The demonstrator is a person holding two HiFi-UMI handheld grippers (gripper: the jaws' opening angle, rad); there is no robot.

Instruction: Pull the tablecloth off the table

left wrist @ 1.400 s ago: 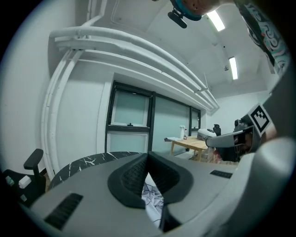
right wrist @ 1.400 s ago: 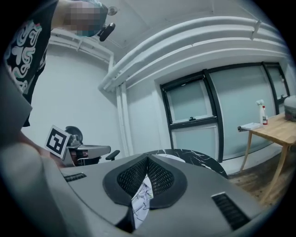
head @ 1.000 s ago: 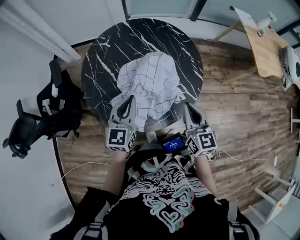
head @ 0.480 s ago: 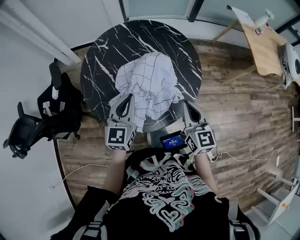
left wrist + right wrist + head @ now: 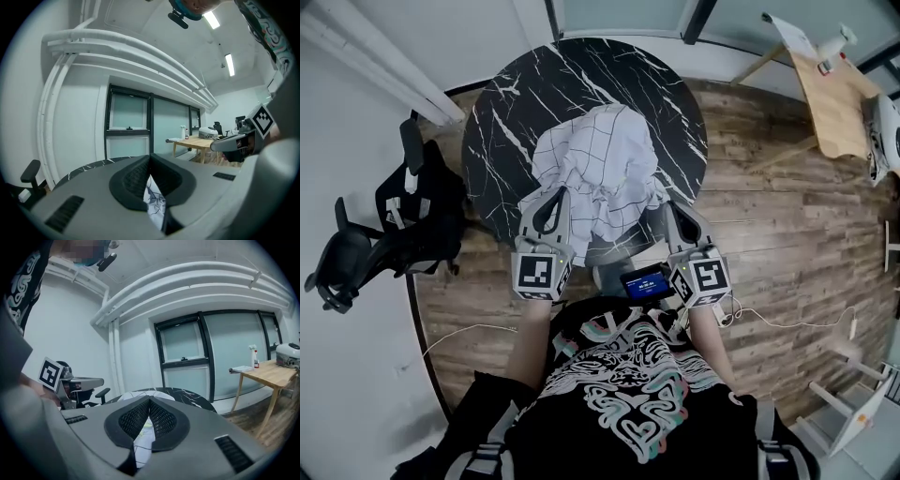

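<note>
Head view: left hand-held gripper (image 5: 559,195) and right hand-held gripper (image 5: 669,210), jaws pressed together, each pinching the bunched white grid-lined tablecloth (image 5: 598,159) on the round black counter (image 5: 502,112).

Person:
- black short-sleeved T-shirt (image 5: 623,394) with a large swirling print in white, teal and pink
- grey webbing straps (image 5: 490,454) over both shoulders
- small device (image 5: 644,283) at the chest, blue screen lit

Rig:
- the left gripper (image 5: 561,195) and right gripper (image 5: 667,208) have matte grey shells with black teardrop insets toward the tips
- each carries a white cube with black square markers on its faces: left cube (image 5: 542,276), right cube (image 5: 704,278)
- pads (image 5: 161,420) black, fine mesh texture
- black slotted vents (image 5: 233,453) set in the shell
- thin white cable (image 5: 769,314) trails from the right cube
</note>
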